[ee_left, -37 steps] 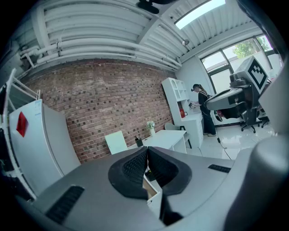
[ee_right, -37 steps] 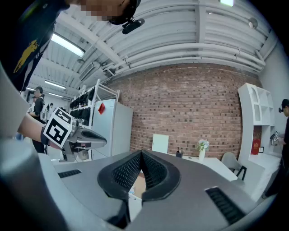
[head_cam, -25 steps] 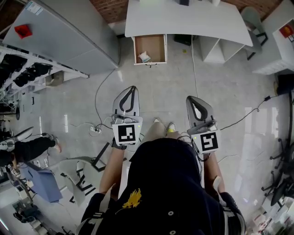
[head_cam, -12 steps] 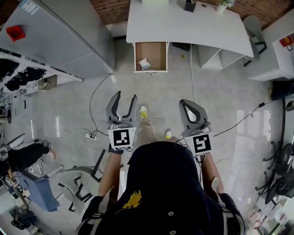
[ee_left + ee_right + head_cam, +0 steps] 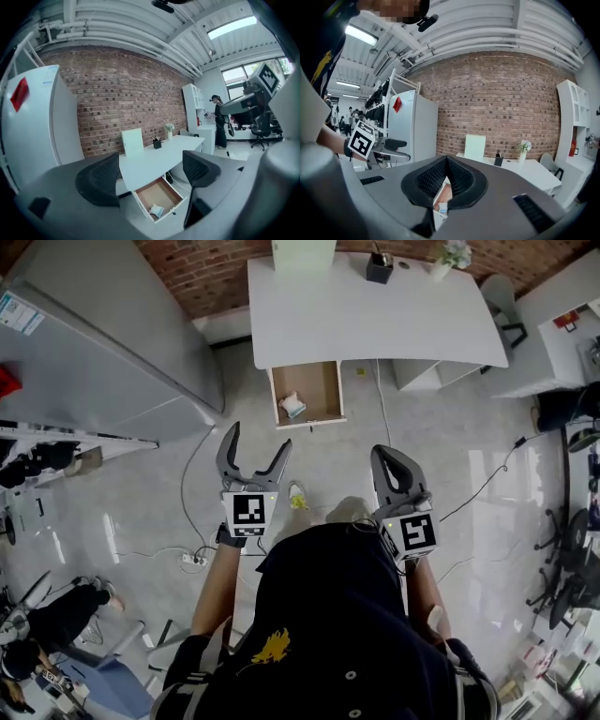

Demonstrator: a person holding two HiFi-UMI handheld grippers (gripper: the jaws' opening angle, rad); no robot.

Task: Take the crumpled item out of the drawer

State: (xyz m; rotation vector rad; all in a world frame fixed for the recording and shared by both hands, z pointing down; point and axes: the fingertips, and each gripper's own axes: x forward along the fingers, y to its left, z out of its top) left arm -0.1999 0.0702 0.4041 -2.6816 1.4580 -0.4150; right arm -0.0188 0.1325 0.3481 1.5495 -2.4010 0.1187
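The crumpled item [image 5: 292,406] lies in the near-left part of the open drawer [image 5: 323,381] under the bench [image 5: 375,315], ahead of me and well apart. It is too small to judge its long axis. My left hand-held gripper [image 5: 255,442] is nearer and points almost straight at it, jaws opening with nothing between them. My right hand-held gripper [image 5: 386,456] is pressed together and empty.

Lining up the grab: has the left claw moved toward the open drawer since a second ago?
Yes. In the head view the left claw has advanced toward the drawer, and the gap to its front is nearly gone. Its jaws are opening, with nothing between them.
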